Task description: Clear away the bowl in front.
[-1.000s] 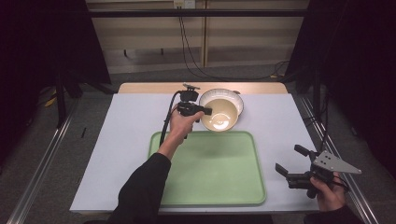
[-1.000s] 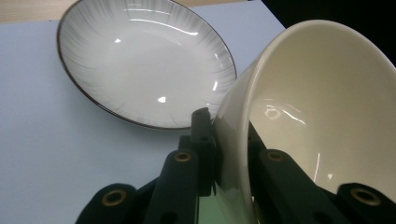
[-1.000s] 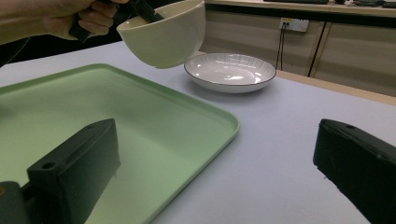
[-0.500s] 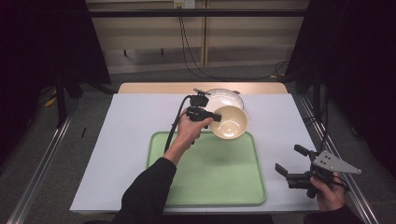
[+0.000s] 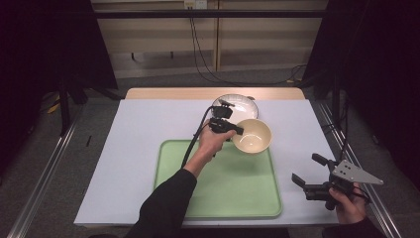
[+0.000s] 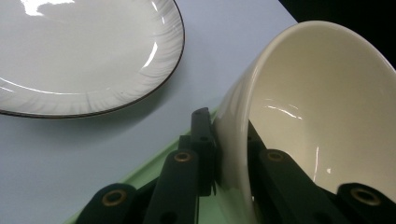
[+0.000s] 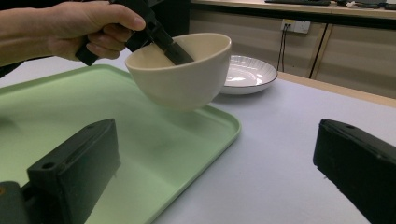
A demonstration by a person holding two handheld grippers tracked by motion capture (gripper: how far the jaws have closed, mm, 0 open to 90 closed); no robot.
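The white table (image 5: 124, 148) fills the middle of the high view, and the green tray (image 5: 233, 191) sits at its lower centre, bare, so it looks like the landing place for what I carry. At upper centre, past the tray's far edge, the plate (image 5: 241, 105) rests alone. My left gripper (image 5: 229, 130) is clenched on the cream bowl (image 5: 253, 136), 1 jaw inside the wall and 1 outside, pinching the rim so the bowl hangs tilted in the air over the tray's upper right corner. My right gripper (image 5: 309, 174), jaws spread and holding nothing, waits at lower right, well apart from the bowl.
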